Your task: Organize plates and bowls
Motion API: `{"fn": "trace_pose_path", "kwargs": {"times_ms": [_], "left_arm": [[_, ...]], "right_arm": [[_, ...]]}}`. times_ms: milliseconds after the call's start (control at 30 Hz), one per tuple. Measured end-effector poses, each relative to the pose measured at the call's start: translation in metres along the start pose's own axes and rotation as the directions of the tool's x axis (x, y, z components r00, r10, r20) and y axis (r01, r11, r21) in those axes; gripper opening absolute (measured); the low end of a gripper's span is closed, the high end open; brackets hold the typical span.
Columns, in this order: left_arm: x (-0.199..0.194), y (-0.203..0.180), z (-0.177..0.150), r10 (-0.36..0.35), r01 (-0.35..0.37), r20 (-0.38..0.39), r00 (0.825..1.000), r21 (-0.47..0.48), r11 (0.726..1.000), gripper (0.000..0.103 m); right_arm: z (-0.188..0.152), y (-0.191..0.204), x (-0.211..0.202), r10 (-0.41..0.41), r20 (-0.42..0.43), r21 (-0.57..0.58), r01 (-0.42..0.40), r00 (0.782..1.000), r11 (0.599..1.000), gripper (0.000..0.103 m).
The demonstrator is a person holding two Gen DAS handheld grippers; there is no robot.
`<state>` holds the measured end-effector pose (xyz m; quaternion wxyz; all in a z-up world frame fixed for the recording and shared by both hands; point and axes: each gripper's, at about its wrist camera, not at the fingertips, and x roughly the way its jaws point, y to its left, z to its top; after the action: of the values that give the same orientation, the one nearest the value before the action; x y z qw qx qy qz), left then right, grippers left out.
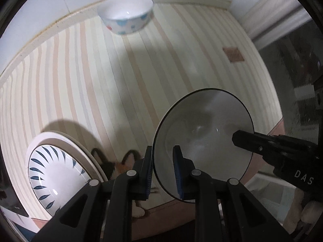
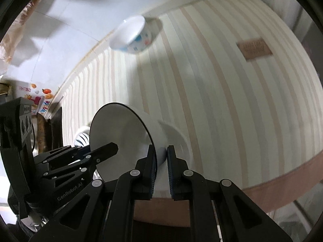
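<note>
I can read white letters "DAS" on the right gripper (image 1: 235, 139) where it pokes in at 3 o'clock of my left camera, and "GenRobot.AI" on the side of the left gripper (image 2: 113, 148) at 8 o'clock of my right camera. A small brown label (image 2: 254, 48) sits on the striped tablecloth (image 1: 80, 76) at 1 o'clock in the right camera, but its words are too blurry to read. A box with fruit pictures (image 2: 34, 96) stands at 9 o'clock there, and I cannot read its writing either. Both of my grippers hold one white bowl with a thin black rim (image 1: 202, 141), tipped up on its side above the cloth. The left gripper (image 1: 164, 173) has its jaws nearly closed, pinching the rim of this bowl at its lower edge. The right gripper (image 2: 161, 161) has its jaws nearly closed too, squeezing the bowl's wall from the other side. The bowl has nothing in it. At 12 o'clock of the left camera, far back by the wall, a white bowl with blue and red dots (image 1: 126, 13) sits upright with nothing inside. At 8 o'clock a bowl with dark blue leaf marks (image 1: 54, 173) sits inside a cream plate (image 1: 88, 151), well apart from the dotted bowl. A cat picture (image 1: 121, 163) shows on the cloth just beside that plate.
</note>
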<state>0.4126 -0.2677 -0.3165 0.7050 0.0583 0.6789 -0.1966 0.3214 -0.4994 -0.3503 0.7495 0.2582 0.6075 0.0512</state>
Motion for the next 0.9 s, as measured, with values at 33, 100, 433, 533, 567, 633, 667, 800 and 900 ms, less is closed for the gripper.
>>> {"fn": "trace_pose_path", "kwargs": {"times_ms": [33,100,433,533,567,633,667,800,900], "left_arm": [[0.004,-0.002,-0.001,0.009,-0.009,-0.008,1.000,0.011,1.000,0.017],[0.011,-0.008,-0.003,0.029,-0.029,-0.021,0.999,0.034,0.999,0.017],[0.022,-0.019,-0.008,0.092,-0.087,-0.048,0.995,0.092,0.992,0.017],[0.023,-0.020,-0.007,0.104,-0.099,-0.046,0.994,0.095,0.991,0.017],[0.024,-0.021,-0.007,0.110,-0.106,-0.046,0.993,0.097,0.990,0.017],[0.024,-0.021,-0.007,0.121,-0.116,-0.040,0.992,0.099,0.988,0.017],[0.024,-0.022,-0.007,0.123,-0.118,-0.041,0.992,0.101,0.988,0.017],[0.025,-0.022,-0.007,0.132,-0.127,-0.041,0.990,0.111,0.986,0.017],[0.027,-0.023,-0.007,0.138,-0.133,-0.039,0.990,0.116,0.984,0.017]], "right_arm": [[-0.004,-0.001,0.005,-0.002,-0.008,0.010,0.002,1.000,1.000,0.013],[-0.010,-0.008,0.011,-0.008,-0.023,0.022,0.008,1.000,1.000,0.013],[-0.013,-0.026,0.023,-0.027,-0.055,0.075,0.031,0.998,0.997,0.013],[-0.011,-0.026,0.026,-0.031,-0.070,0.085,0.037,0.997,0.996,0.013],[-0.011,-0.026,0.028,-0.034,-0.075,0.088,0.041,0.997,0.995,0.013],[-0.010,-0.025,0.031,-0.043,-0.080,0.088,0.050,0.996,0.995,0.013],[-0.010,-0.024,0.033,-0.055,-0.083,0.088,0.062,0.995,0.994,0.013],[-0.012,-0.022,0.032,-0.073,-0.081,0.081,0.079,0.994,0.994,0.013],[-0.012,-0.022,0.033,-0.072,-0.083,0.083,0.079,0.994,0.993,0.013]]}}
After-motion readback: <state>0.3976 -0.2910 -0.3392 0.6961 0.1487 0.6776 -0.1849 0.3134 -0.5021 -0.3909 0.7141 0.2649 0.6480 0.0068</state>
